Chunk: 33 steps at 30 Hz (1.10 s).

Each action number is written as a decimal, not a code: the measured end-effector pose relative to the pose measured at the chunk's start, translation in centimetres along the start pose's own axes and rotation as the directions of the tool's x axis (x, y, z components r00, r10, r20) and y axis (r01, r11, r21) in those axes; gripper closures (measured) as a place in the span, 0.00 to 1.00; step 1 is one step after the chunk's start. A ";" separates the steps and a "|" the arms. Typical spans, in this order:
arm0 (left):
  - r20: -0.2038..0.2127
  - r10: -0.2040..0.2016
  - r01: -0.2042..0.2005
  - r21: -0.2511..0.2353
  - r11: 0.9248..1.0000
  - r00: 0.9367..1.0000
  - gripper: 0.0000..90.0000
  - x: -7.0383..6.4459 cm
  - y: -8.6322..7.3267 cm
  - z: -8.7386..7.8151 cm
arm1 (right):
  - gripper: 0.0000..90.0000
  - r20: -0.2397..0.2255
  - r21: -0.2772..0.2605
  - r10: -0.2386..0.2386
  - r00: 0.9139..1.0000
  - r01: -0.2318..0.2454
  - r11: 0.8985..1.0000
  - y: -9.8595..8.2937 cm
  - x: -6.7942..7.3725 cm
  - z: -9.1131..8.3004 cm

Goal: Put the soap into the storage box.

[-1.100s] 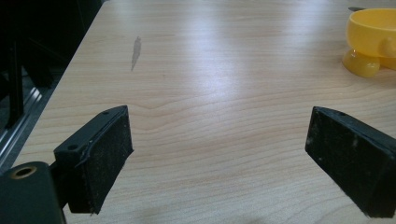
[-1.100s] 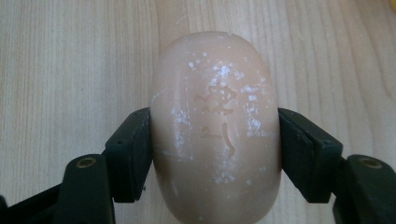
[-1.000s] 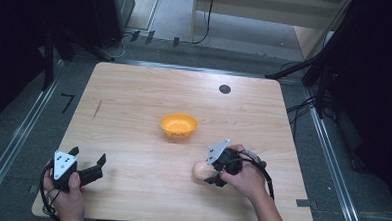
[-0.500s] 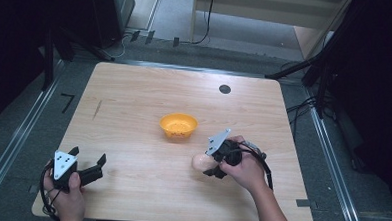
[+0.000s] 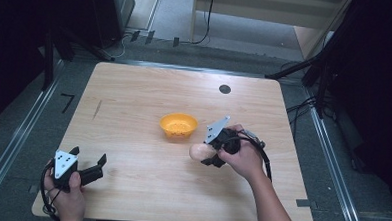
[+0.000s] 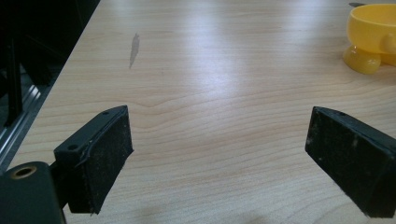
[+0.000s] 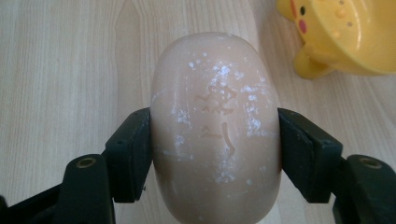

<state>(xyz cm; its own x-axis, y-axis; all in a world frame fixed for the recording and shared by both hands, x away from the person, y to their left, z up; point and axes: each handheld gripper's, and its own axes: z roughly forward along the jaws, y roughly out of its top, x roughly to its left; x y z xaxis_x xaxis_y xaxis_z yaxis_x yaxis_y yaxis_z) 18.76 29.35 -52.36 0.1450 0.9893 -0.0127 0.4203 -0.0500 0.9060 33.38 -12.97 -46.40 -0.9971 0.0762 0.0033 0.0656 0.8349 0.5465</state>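
Light wood table [image 5: 149, 93], rounded corners; yellow dish [image 5: 178, 125] standing near centre; black round mark [image 5: 225, 89] toward far edge.

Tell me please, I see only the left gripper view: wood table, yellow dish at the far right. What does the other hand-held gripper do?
Observer: The right hand-held gripper is shut on a pale oval soap bar, one jaw on each side.
Operator: Is the soap near the dish?
Observer: Yes, beside the yellow dish, on its right in the high view, not in it.
Operator: Has the soap any mark?
Observer: Embossed characters and white flecks on its top face.
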 end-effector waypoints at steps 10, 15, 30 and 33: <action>-0.007 -0.008 0.008 0.001 1.000 1.000 0.08 0.0 0.0 0.0 | 0.37 -0.006 -0.024 0.035 0.999 -0.035 0.999 -0.2 -1.5 -0.1; -0.006 -0.007 0.007 0.006 1.000 1.000 0.08 0.0 0.0 0.0 | 0.37 0.003 -0.008 0.032 0.999 -0.032 0.999 0.2 -2.0 -0.5; -0.004 -0.012 0.012 -0.001 1.000 1.000 0.08 0.1 0.0 0.0 | 0.37 0.026 0.021 0.004 1.000 -0.004 1.000 3.2 -4.5 -0.5; -0.003 -0.011 0.011 -0.001 1.000 1.000 0.08 0.0 0.0 0.0 | 0.37 0.027 0.018 -0.009 1.000 0.009 1.000 4.0 -4.9 -0.3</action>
<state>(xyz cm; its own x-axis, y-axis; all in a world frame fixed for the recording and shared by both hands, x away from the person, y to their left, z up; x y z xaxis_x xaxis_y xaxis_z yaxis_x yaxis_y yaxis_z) 18.75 29.38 -52.36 0.1375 0.9903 -0.0213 0.4211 -0.0389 0.9062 38.49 -10.17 -44.01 -0.9962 0.0832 -0.0244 0.0575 0.8450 0.5317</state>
